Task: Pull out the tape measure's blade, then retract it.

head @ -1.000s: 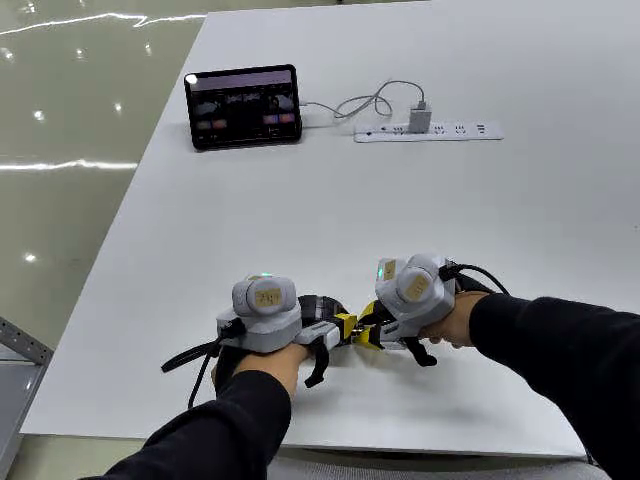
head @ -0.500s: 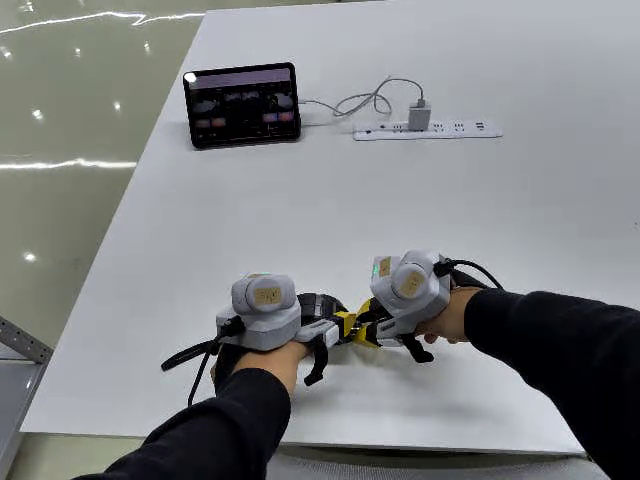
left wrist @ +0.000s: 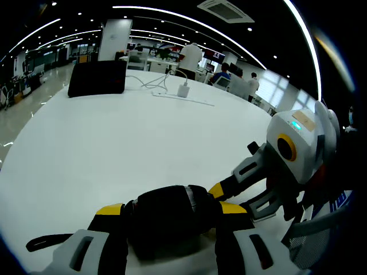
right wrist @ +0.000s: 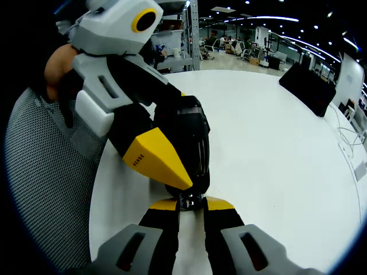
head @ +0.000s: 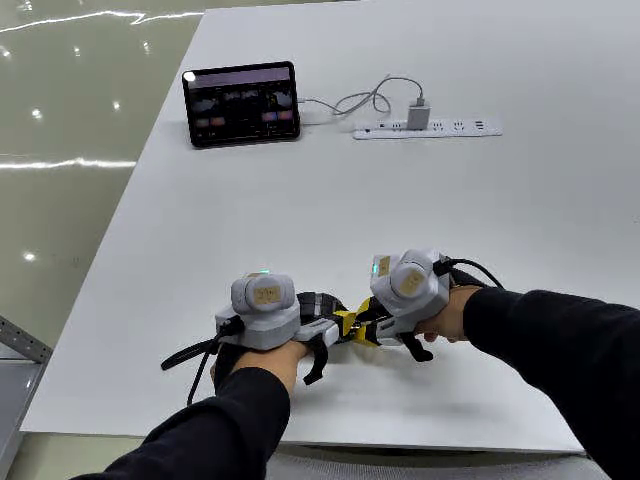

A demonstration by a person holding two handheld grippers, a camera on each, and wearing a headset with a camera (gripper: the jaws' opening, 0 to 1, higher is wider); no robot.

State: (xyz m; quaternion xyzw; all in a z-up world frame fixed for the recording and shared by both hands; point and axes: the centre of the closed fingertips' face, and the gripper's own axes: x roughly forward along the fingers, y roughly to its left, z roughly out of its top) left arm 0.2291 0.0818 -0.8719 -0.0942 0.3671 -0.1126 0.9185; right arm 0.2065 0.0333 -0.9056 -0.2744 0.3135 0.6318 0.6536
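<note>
Tape measure (left wrist: 166, 224) is resting on the near counter (head: 330, 200); my left claw (left wrist: 171, 209) is gripping it, right claw (right wrist: 191, 205) pinching its blade tip (right wrist: 188, 198).

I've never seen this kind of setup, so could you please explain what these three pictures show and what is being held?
A person holds a two-jaw gripper in each hand at a white table. The wide picture comes from a camera on the person's head; the two round ones come from a camera on each gripper, looking along its jaws. The left gripper clamps a black tape measure resting on the table. The right gripper faces it, jaws nearly together, apparently pinching the blade end. At the far side lie a tablet and a power strip with a charger plugged in.
</note>
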